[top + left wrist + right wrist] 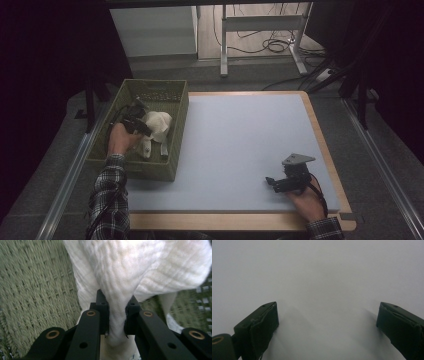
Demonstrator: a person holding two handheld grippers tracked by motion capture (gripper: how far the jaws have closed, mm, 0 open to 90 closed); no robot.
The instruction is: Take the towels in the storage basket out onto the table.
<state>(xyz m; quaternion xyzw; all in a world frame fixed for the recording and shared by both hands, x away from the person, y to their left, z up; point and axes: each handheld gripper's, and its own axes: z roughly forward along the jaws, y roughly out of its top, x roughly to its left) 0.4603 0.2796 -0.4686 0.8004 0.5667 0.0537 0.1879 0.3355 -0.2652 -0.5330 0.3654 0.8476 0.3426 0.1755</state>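
Inside green basket [176, 131], left gripper [117, 315] jaws pinching white cloth [130, 272]; right gripper [272, 182] jaws spread.

your worktop [240, 145] is a pale blue-grey sheet with a light wooden rim showing along its far, right and near edges. directly on it, at your left, sits a green woven basket [176, 145], its long side running away from you and its left part reaching past the worktop's left edge. your right tongs [271, 183] hang low near the near right corner, over bare surface; whether they touch it cannot be told
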